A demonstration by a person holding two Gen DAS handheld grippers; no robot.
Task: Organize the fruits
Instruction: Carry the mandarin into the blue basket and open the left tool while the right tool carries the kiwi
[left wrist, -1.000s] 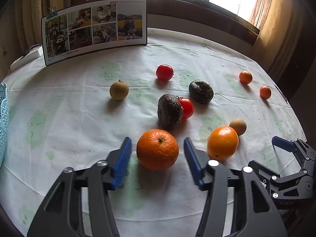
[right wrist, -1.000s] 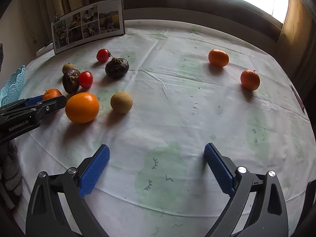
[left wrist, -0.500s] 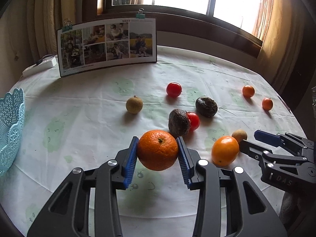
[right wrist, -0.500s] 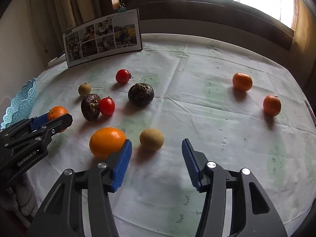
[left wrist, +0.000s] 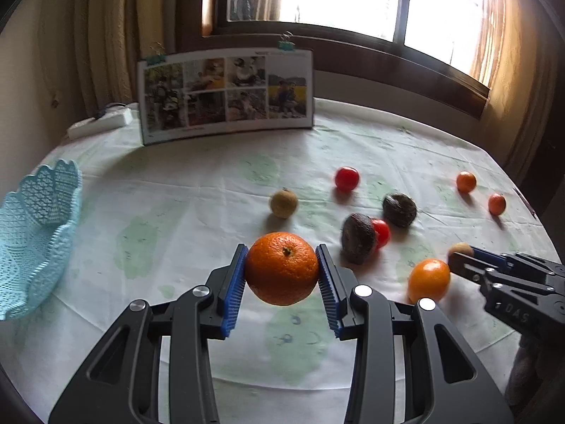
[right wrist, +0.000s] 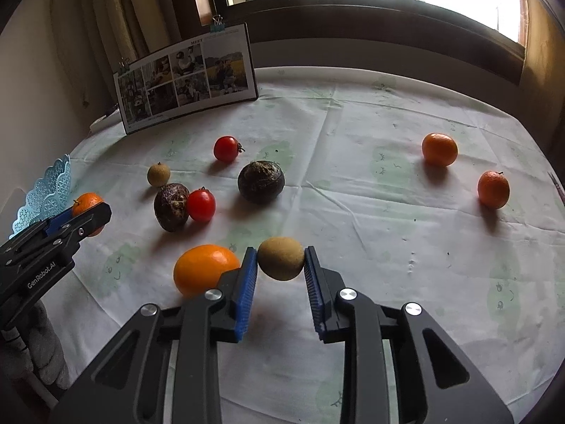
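While the left tongs (left wrist: 281,271) pinch the big orange (left wrist: 281,268) between both blue pads, held clear of the table (left wrist: 197,190), with shadow underneath. Right tongs (right wrist: 280,265) closed in around the small brown fruit (right wrist: 280,262), left pad touching; contact on the right pad too fine to tell, and whether off the cloth, not clear either. Yellow-orange fruit (right wrist: 203,268) lying just left of them. Still scattered farther out: two dark fruits, two tomatoes, another small brown one, two small oranges far right. Blue basket (left wrist: 33,236) waiting at the left edge, nothing visible inside. Step in hand, by judgement: pickup, one fruit per side. Next likely calls for carrying the orange left and over the basket rim, lowering before letting go, right side following after
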